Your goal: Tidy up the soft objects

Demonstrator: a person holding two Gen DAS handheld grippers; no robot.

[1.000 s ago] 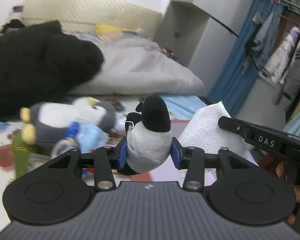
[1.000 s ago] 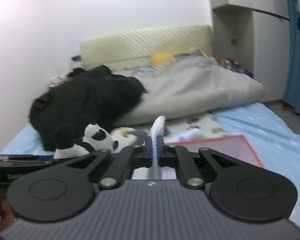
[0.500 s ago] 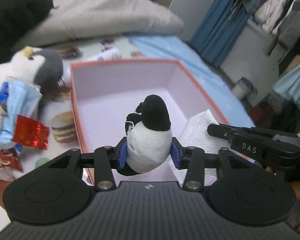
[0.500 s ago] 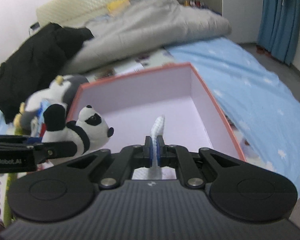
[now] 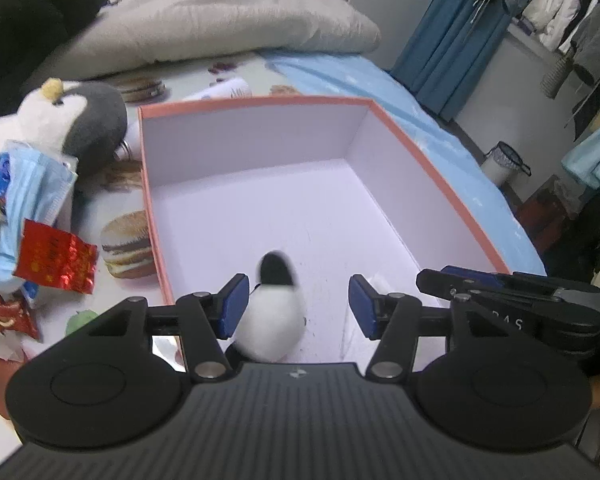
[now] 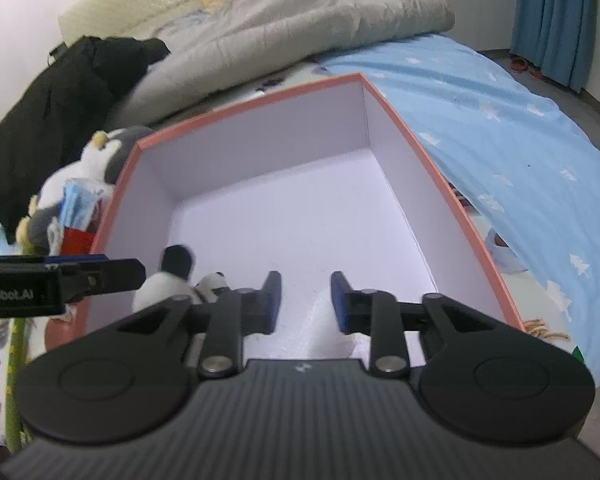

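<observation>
Blurred panda plush (image 5: 271, 312) and white towel (image 6: 332, 336) inside pink-rimmed box (image 5: 432, 168).

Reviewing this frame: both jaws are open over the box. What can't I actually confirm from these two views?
- Panda plush: motion-blurred in both views; whether it has landed on the box floor is unclear.
- White tissue: right wrist view, mostly hidden behind the right gripper; its resting spot is unclear.
- Left gripper: its body hides the box's near wall.
- Penguin plush: partly covered by a blue mask.
</observation>
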